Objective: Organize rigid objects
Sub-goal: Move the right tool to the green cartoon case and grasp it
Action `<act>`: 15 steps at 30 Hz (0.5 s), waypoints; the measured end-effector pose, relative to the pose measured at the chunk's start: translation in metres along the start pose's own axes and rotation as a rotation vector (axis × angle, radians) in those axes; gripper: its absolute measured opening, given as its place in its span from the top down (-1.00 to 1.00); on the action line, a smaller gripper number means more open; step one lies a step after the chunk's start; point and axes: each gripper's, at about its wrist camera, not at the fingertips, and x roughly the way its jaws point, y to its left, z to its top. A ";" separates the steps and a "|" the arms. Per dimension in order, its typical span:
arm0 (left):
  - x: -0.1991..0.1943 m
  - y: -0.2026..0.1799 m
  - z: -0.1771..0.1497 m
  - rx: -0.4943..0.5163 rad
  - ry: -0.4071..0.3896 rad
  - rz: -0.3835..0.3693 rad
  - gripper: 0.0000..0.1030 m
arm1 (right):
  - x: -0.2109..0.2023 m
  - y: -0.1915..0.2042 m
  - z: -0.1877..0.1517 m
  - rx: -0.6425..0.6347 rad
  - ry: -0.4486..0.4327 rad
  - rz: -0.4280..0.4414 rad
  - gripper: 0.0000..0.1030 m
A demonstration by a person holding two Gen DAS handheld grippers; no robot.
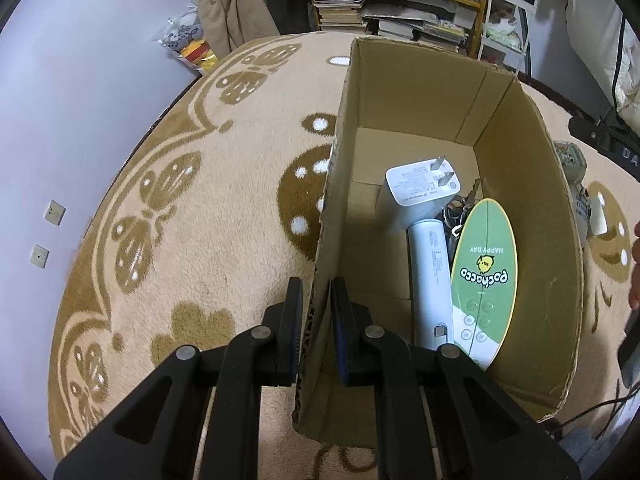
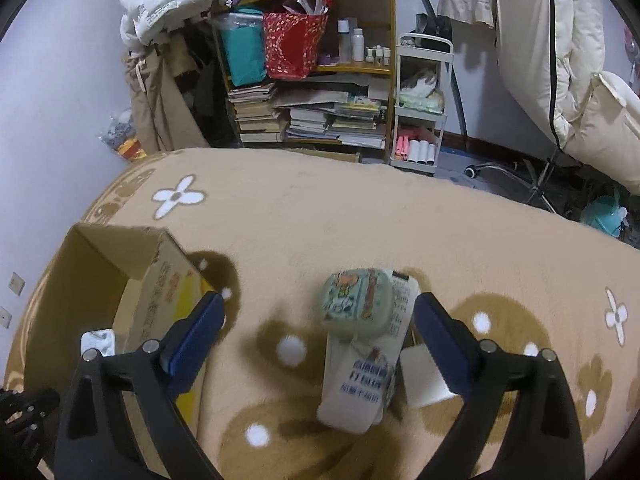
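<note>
My left gripper [image 1: 316, 312] is shut on the near left wall of an open cardboard box [image 1: 532, 184] that stands on the carpet. Inside the box lie a white plug charger [image 1: 420, 188], a white cylinder [image 1: 430, 280], a green oval Pochacco board [image 1: 484, 276] and some dark keys. My right gripper [image 2: 318, 328] stands wide open above the carpet, with nothing pressed by its pads. Between its fingers lie a pale green cartoon case [image 2: 356, 304] resting on a white remote control [image 2: 360, 376]. A small white block [image 2: 424, 380] sits by the right finger. The box [image 2: 160, 300] is to the left.
A beige carpet [image 2: 320, 220] with brown and white flowers covers the floor. A bookshelf [image 2: 312, 92] with stacked books, a white trolley [image 2: 420, 120] and a chair stand at the back. The wall [image 1: 80, 120] is on the left. Cables run at the right edge in the left wrist view.
</note>
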 end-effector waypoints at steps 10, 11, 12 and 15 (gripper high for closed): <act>0.001 0.005 0.001 -0.007 0.003 -0.011 0.75 | 0.038 -0.008 -0.004 -0.013 0.039 -0.023 -0.85; 0.001 0.004 0.000 -0.007 0.003 -0.013 0.75 | 0.042 -0.007 -0.005 -0.028 0.049 -0.026 -0.77; 0.001 0.004 0.001 -0.007 0.003 -0.016 0.75 | 0.045 -0.007 -0.006 -0.041 0.054 -0.031 -0.74; 0.001 0.003 0.001 -0.005 0.002 -0.015 0.75 | 0.049 -0.005 -0.008 -0.067 0.056 -0.055 -0.58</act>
